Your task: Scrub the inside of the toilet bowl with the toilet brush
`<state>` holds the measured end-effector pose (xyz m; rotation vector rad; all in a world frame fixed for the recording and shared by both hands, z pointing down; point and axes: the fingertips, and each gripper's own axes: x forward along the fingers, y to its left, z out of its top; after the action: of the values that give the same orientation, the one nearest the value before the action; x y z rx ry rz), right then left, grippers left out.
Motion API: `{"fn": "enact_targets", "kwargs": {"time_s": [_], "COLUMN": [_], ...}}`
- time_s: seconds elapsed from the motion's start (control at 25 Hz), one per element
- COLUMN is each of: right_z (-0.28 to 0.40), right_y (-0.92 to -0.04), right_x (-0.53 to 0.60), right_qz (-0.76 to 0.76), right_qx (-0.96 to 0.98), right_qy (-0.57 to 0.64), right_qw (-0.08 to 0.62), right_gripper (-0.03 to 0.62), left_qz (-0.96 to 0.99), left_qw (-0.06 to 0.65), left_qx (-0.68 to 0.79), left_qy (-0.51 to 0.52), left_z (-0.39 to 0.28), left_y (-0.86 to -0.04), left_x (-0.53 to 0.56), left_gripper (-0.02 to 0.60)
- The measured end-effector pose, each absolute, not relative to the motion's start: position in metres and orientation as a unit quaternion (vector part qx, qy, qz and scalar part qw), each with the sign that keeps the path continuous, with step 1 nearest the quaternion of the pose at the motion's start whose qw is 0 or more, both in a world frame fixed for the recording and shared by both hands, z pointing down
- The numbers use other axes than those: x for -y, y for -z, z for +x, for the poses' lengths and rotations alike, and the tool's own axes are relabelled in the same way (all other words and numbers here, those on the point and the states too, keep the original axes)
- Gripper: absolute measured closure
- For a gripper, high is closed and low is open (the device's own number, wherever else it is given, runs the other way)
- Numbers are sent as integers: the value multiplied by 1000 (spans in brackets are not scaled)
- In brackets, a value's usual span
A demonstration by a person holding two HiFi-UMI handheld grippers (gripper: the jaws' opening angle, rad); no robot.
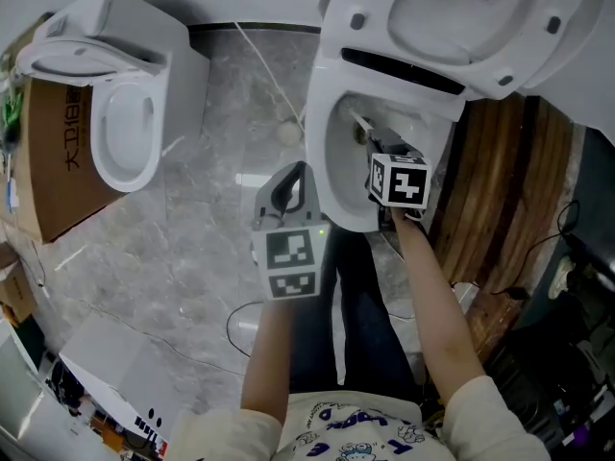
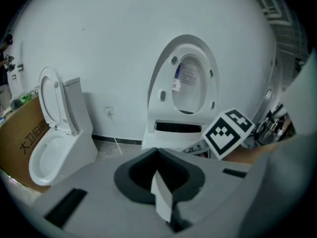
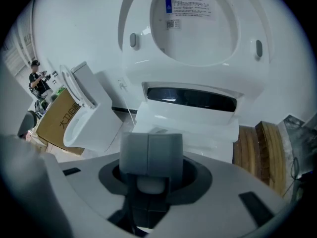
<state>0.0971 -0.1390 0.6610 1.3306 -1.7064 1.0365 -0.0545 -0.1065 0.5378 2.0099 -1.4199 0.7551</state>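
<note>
- White ceramic toilet (image 1: 322,152), far right: oval bowl, glossy. Seat + lid (image 1: 461,17) tipped up against the white wall; printed label on the lid underside.
- Second white ceramic toilet (image 1: 125,113), far left, well apart from the first. Boxy cistern, seat up.
- Floor (image 1: 221,219): grey marbled tile, smooth.
- Brown cardboard box w/ dark print (image 1: 58,161), touching the second toilet's left side.
- Stack of brown wooden boards (image 1: 490,200), visible grain, just right of the first toilet.
- Right gripper (image 1: 384,150), grey plastic w/ marker cube, over the near-right part of the bowl opening. In the right gripper view its jaws are clamped on a white rounded piece, read as the handle end of the brush.
- Left gripper (image 1: 296,176), same build, held over the floor just left of the bowl, near its rim. Jaws pressed together, nothing between them.
- White plastic toilet brush (image 1: 362,123): inside the bowl. Slim straight handle, long axis running from the right gripper toward far-left, pointing down at the inner wall. Small dark patch at its far tip; bristle head not clearly resolved.
- Thin white cable (image 1: 269,75) across the floor between the two toilets, ending at a small round pale piece (image 1: 288,133) just beside the bowl's left rim.
- Nothing lies between brush and bowl wall.
</note>
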Motion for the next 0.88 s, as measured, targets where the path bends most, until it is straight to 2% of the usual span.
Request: {"fn": "enact_targets", "kwargs": {"time_s": [0.36, 0.88], "right_z": [82, 98], "right_y": [-658, -673], "right_x": [97, -7], "right_qz": [462, 410], "right_qx": [692, 684], "right_qy": [-389, -401], "right_qw": [395, 450], "right_gripper": [424, 421], "left_qz": [752, 754], "left_qw": [274, 268], "left_qx": [533, 534], "left_qy": [-275, -274], "left_z": [-50, -41], "left_y": [-533, -528], "left_x": [114, 116], "left_gripper": [580, 580]}}
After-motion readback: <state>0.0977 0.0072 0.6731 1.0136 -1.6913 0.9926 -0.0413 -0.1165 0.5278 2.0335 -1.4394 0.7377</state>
